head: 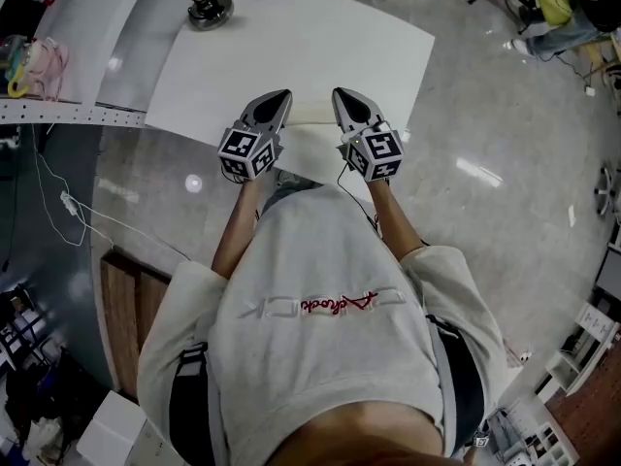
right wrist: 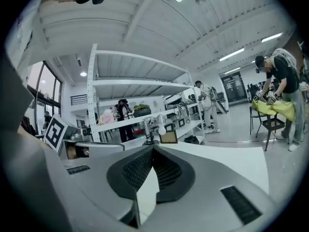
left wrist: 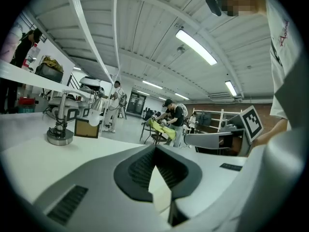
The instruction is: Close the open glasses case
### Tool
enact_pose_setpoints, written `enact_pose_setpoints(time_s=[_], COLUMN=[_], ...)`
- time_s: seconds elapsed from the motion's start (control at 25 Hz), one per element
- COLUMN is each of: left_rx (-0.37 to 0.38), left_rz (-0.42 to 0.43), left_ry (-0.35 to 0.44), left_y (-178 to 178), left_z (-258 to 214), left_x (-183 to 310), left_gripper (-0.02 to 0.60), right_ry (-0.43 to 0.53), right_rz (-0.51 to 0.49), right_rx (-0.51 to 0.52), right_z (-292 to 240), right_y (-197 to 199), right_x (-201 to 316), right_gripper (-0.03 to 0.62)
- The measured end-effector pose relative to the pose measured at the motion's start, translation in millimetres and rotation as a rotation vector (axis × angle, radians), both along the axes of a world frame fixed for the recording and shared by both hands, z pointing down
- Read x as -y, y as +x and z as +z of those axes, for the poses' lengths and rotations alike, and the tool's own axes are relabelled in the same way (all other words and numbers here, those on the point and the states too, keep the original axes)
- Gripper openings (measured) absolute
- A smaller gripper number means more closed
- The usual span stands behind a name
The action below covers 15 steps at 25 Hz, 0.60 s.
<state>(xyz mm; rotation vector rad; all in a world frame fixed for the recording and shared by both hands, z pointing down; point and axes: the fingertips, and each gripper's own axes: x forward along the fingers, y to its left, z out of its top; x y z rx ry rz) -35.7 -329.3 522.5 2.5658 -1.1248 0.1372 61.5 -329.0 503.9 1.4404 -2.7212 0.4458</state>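
Note:
A pale cream glasses case (head: 312,115) lies on the white table (head: 291,56). Only a low strip of it shows between my two grippers, and I cannot tell how its lid stands. My left gripper (head: 281,96) hovers over the case's left end, jaws shut and empty. My right gripper (head: 340,94) hangs over the right end, also shut on nothing. Both point level across the table, away from the person. The left gripper view has its own closed jaw tips (left wrist: 155,146) and the right gripper (left wrist: 227,139) beside them. The case is hidden in both gripper views.
A metal lamp stand (head: 208,8) and a small framed card (left wrist: 87,128) stand at the table's far left corner. The table's near edge runs just under the grippers, against the person's body. Shelving (right wrist: 135,115) and people at other tables (left wrist: 171,120) are farther off.

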Motion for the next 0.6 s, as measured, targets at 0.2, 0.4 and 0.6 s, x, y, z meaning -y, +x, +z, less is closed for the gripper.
enact_pose_setpoints(time_s=[0.2, 0.4, 0.6], left_rx=[0.006, 0.009, 0.005], left_rz=[-0.007, -0.013, -0.012], left_ry=[0.039, 0.049, 0.052], left_y=[8.2, 19.4, 22.2], left_z=[-11.4, -13.0, -13.1], left_x=[-1.3, -10.9, -22.5], left_gripper=[0.026, 0.026, 0.026], right_ry=[0.024, 0.037, 0.042], right_rz=[-0.018, -0.024, -0.023], right_rx=[0.000, -0.006, 0.001], right_z=[-7.4, -10.0, -12.6], right_y=[5.6, 15.2, 15.3], right_x=[-7.9, -16.1, -26.0], right_gripper=[0.021, 0.021, 0.021])
